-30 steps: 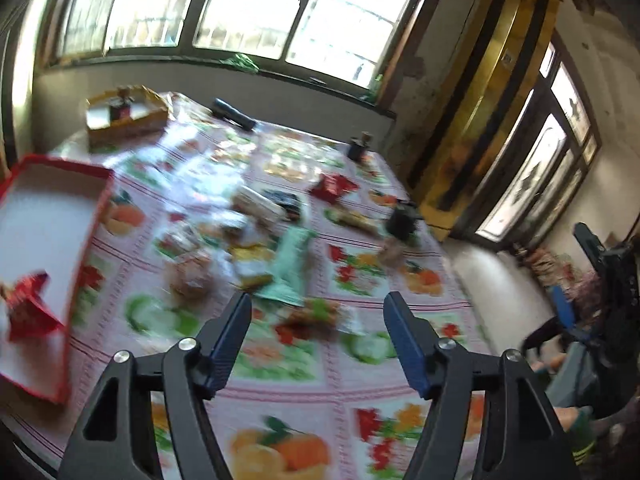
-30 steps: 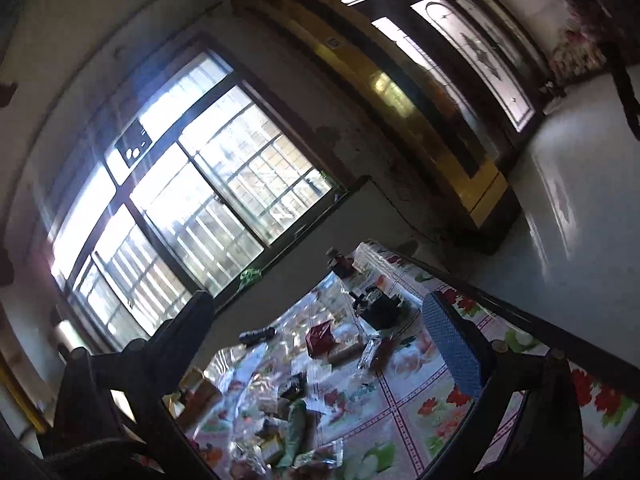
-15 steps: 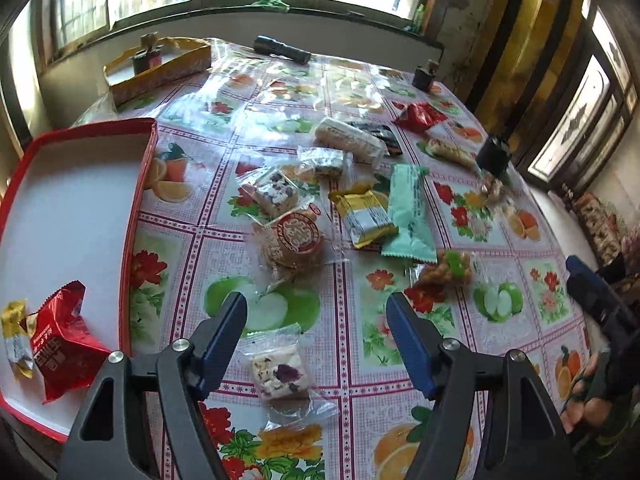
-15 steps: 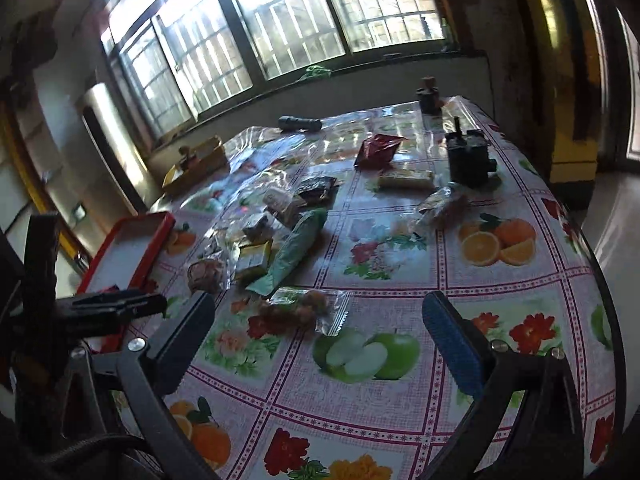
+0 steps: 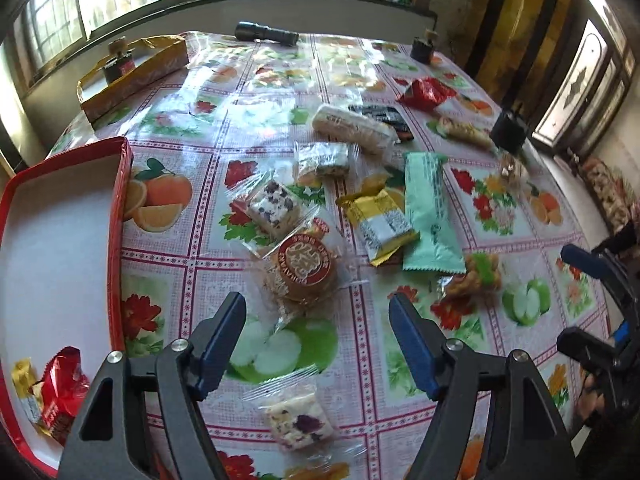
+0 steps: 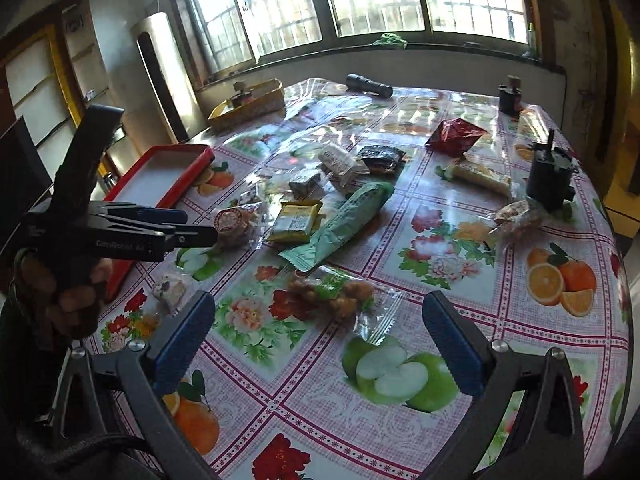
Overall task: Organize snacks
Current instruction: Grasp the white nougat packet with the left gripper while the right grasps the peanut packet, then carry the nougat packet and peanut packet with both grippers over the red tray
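Several wrapped snacks lie on the fruit-print tablecloth. My left gripper (image 5: 316, 336) is open and empty, hovering just short of a round cake in clear wrap (image 5: 306, 268); a nougat piece (image 5: 298, 426) lies below it. A red tray (image 5: 120, 216) at the left holds a red packet (image 5: 60, 388) and a small yellow one. My right gripper (image 6: 320, 344) is open and empty above a clear bag of fried twists (image 6: 336, 292). A mint-green bar (image 6: 348, 220) and a yellow packet (image 6: 296, 220) lie further in.
A black torch (image 5: 266, 34) and a yellow box (image 5: 132, 72) sit at the far edge. A black cup-like holder (image 6: 550, 176) stands at the right, a small dark bottle (image 6: 510, 96) behind it. The left gripper (image 6: 120, 232) shows in the right wrist view.
Both grippers have tilted down from the windows and room onto the table and moved in closer to the snacks. Both have stayed open.
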`<action>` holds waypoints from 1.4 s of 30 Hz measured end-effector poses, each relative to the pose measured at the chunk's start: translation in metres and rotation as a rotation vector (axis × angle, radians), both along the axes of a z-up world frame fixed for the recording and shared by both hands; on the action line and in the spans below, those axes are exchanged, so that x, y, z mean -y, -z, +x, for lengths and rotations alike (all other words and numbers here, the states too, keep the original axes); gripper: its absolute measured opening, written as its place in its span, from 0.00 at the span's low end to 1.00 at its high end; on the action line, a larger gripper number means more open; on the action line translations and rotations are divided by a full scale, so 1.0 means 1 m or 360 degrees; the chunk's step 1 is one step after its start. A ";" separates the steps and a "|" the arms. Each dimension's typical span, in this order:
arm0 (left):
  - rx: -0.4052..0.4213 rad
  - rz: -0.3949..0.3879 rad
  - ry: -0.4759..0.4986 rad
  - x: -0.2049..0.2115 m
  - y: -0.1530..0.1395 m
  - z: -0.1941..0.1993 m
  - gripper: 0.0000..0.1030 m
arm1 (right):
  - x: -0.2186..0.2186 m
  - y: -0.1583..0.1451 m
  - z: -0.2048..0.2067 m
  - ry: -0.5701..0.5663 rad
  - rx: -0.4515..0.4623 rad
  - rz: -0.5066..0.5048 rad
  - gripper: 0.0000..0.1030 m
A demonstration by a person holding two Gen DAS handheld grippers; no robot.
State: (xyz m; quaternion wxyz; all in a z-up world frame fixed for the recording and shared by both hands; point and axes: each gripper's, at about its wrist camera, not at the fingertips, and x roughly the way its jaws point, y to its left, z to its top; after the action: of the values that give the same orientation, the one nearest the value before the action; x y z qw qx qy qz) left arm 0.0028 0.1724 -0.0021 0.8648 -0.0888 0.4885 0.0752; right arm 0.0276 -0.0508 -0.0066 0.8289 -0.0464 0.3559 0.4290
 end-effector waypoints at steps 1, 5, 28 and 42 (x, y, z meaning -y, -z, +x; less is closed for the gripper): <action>-0.0015 -0.0029 0.0008 -0.002 0.000 -0.004 0.72 | -0.001 0.001 0.000 -0.0015 -0.0017 -0.0004 1.00; -0.0117 -0.0083 0.0005 -0.004 0.007 -0.029 0.72 | -0.006 0.001 0.000 -0.0072 -0.0017 0.0008 1.00; -0.0198 -0.0048 -0.0160 0.004 0.036 -0.047 0.66 | -0.073 0.046 0.036 -0.0437 0.0032 -0.0502 0.71; -0.0102 -0.0058 -0.0167 0.001 0.031 -0.055 0.30 | -0.045 0.035 0.006 -0.0263 -0.0145 -0.0233 0.35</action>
State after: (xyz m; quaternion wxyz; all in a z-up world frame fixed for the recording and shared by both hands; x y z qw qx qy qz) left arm -0.0520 0.1713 -0.0334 0.8417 -0.1277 0.5120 0.1143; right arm 0.0338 -0.0055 -0.0415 0.7681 -0.1165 0.4186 0.4703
